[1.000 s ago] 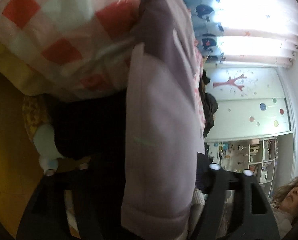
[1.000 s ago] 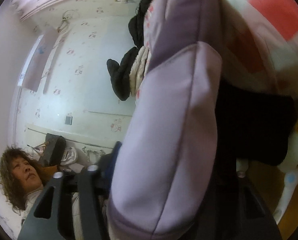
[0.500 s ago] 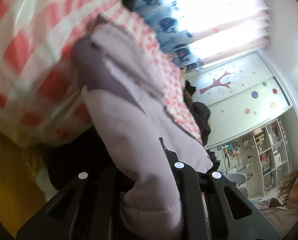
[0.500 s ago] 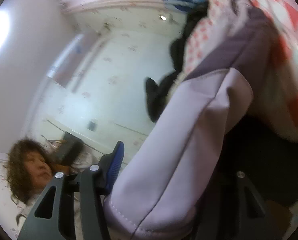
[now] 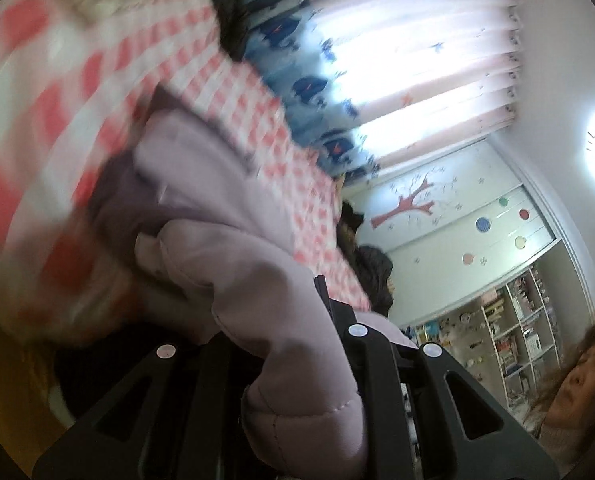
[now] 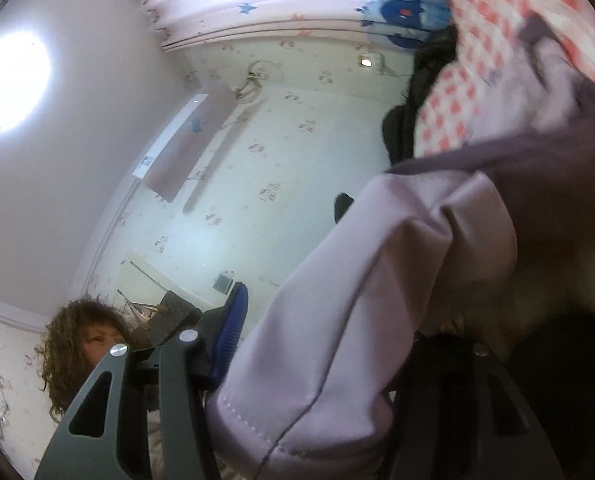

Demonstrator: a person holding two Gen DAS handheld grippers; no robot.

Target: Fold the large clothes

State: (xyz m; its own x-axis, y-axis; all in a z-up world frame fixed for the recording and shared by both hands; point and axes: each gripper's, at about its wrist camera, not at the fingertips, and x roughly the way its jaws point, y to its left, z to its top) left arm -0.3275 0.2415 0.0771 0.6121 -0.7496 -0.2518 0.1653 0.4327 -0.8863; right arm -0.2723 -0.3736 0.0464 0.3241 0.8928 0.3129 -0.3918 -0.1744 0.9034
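Gripping lilac padded coat at two hem points, likely to raise and spread it for folding. Left gripper jaws clamped nearly shut on quilted edge. Right gripper jaws part-open, pinching thick stitched hem. Coat bulk drapes ahead over checked bedding.

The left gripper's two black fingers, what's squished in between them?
A puffy lilac jacket. In the left wrist view the left gripper pinches a padded fold of it, nothing else between.
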